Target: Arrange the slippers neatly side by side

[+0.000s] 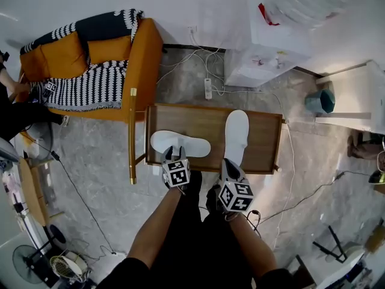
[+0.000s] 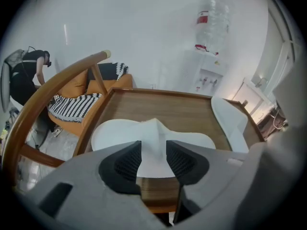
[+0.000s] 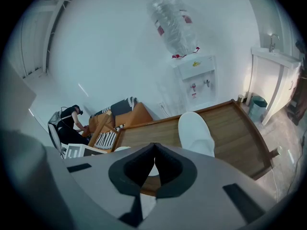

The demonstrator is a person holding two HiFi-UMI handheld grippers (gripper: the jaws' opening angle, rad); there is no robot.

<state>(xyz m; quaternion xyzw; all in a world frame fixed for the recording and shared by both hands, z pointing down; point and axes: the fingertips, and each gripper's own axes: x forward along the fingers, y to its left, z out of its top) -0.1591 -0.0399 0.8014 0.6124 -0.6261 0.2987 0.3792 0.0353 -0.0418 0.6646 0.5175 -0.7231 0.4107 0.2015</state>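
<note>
Two white slippers lie on a low wooden table (image 1: 198, 122). The left slipper (image 1: 180, 143) lies crosswise, while the right slipper (image 1: 236, 134) points away from me. My left gripper (image 1: 174, 155) is at the left slipper's near edge. In the left gripper view it (image 2: 153, 148) stands open, with the raised strap of that slipper (image 2: 153, 128) in the gap and the pads not pressing on it. My right gripper (image 1: 227, 163) is at the right slipper's heel. In the right gripper view its jaws (image 3: 154, 146) are shut tip to tip in front of that slipper (image 3: 195, 133).
An orange armchair (image 1: 90, 65) with a striped blanket stands left of the table, its wooden arm close to the table's left edge. A water dispenser (image 1: 258, 59), a power strip with cables (image 1: 208, 88) and a teal bin (image 1: 319, 101) are behind. A person (image 1: 12, 110) sits at far left.
</note>
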